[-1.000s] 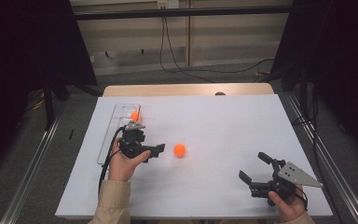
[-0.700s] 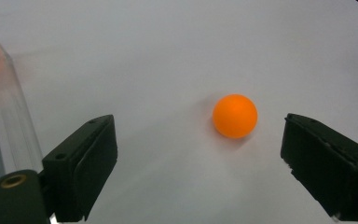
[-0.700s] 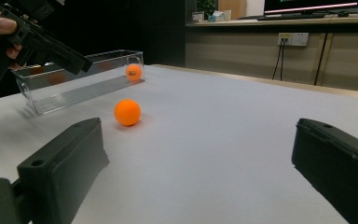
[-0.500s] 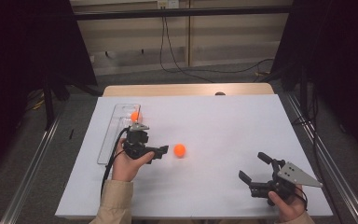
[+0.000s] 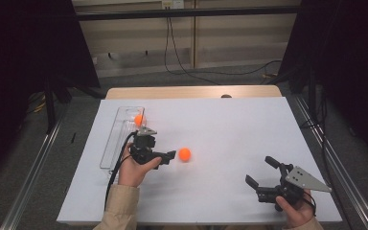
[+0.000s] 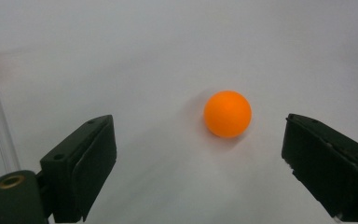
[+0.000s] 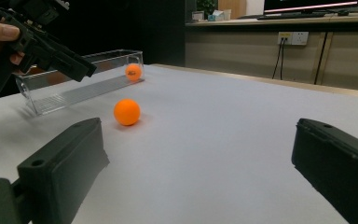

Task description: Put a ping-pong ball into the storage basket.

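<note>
Left gripper point(image 5: 165, 158) sits left of centre on the white table point(image 5: 230, 124), jaws spread wide, nothing between them, pointing at the loose orange ball point(image 5: 185, 154) just beyond its tips. In the left gripper view that ball point(image 6: 227, 113) lies ahead of the two black jaws, closer to the right-hand one, not touching either. Ball rests on bare table, near the clear tray point(image 5: 111, 148) but apart from it. A second ball point(image 5: 139, 120) already lies inside the tray at its far end.

Right gripper point(image 5: 262, 173) is parked near the table's front right corner, well apart from both balls, jaws also wide and empty. Its own view shows the loose ball point(image 7: 127, 112) far ahead with the tray point(image 7: 65, 91) behind it.

Handling judgement: looks like a table tennis ball, so very light, hollow, smooth, thin-walled. Rolls at the slightest nudge; a jaw that touches first will push it away. Stiff enough for a light pinch, a hard squeeze could dent it or squirt it out.

Where to grip: straddle it so both pads meet across the widest part, at mid-height, centred between the jaws. Currently off-centre, so the gripper likely needs to shift toward the right-hand jaw's side before closing
</note>
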Tool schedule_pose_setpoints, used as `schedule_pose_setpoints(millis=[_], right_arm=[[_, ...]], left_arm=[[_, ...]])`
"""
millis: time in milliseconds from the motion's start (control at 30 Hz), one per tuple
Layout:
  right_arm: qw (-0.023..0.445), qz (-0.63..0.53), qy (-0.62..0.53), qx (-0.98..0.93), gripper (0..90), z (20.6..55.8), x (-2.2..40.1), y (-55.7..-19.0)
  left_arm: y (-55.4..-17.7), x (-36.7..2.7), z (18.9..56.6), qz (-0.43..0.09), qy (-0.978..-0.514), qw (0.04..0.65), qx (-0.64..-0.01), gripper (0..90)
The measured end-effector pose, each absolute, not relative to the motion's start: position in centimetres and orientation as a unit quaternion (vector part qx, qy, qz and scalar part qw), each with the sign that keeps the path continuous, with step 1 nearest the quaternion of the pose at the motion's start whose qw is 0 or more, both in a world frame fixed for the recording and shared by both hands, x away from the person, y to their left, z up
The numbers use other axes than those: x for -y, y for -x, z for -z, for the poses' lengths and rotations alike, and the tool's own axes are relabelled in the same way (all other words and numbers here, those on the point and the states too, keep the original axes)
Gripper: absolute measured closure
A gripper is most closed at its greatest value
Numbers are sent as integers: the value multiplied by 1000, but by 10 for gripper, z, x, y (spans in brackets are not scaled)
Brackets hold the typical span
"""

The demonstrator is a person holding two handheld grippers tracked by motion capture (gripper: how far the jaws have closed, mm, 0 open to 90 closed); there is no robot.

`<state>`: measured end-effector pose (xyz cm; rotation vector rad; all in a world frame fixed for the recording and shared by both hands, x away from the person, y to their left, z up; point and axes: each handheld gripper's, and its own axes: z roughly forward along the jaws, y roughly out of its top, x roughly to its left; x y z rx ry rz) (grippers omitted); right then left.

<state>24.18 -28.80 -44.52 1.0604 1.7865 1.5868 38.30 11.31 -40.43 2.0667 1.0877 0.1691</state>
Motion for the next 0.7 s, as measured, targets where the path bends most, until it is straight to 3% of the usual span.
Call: schedule_pose_setpoints(millis=[700], right_arm=[[260,-585,-392,-660,19,445,288,-242]], left_arm=[[-382,-100,413,-73,-826,381,-410,99]])
